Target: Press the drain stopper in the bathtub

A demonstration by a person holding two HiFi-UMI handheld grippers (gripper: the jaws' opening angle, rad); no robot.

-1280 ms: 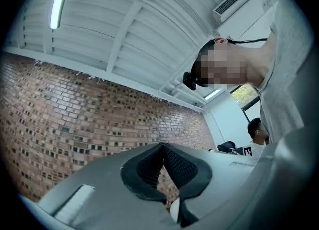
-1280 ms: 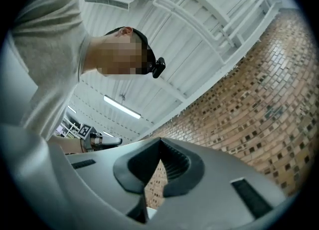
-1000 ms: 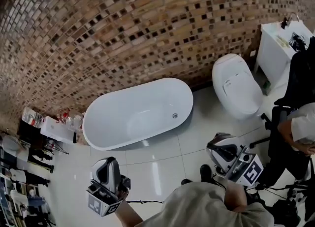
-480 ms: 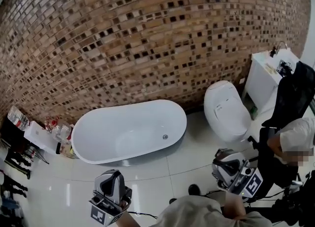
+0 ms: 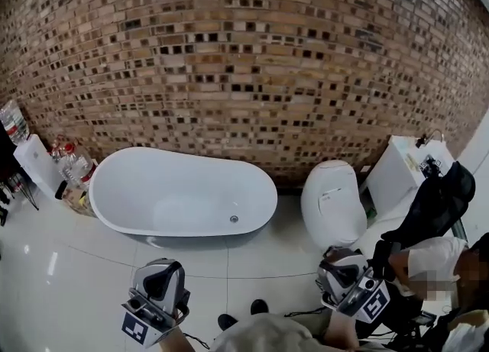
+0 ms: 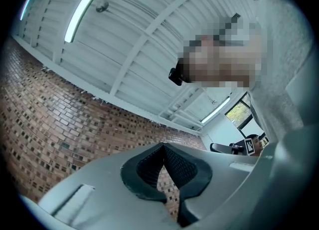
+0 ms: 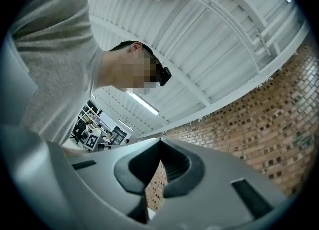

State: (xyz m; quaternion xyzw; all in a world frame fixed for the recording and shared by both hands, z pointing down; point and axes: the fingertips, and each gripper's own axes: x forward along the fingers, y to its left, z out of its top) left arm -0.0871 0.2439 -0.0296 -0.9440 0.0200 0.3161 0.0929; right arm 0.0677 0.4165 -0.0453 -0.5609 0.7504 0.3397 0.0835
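Hovering left gripper [image 5: 159,291]: held low by the person's body, well apart from the bathtub [image 5: 114,221]. It points up at the ceiling, and its jaws are pressed together at the tips with nothing between them.
Right gripper [image 5: 345,280]: also low and pointing upward, with the tips meeting and nothing pinched.
Drain stopper [image 5: 234,219]: a small round metal disc on the tub floor, at the end toward the toilet [image 5: 331,201] and close to the near wall. It is too small to tell whether it sits up or down.
Step in hand: the approach looks not yet begun, since neither gripper is over the tub.
Risk, aim: both grippers face away from the tub, so one must be turned right over. A hurried swing could come down on the enamel beside the disc.
Risk, reach: the stopper lies deep behind the rim. A shallow approach could knock the gripper on the rim, and leaning far over the glossy floor tiles [image 5: 76,282] invites a slip.
Risk, press: the closed tips are narrow and the disc looks smooth. An off-centre push may skid off, and a light one may not latch it.
Risk, bystander: a seated person [image 5: 432,259] is just beside the right gripper, so a wide arc on that side could strike them or the chair.
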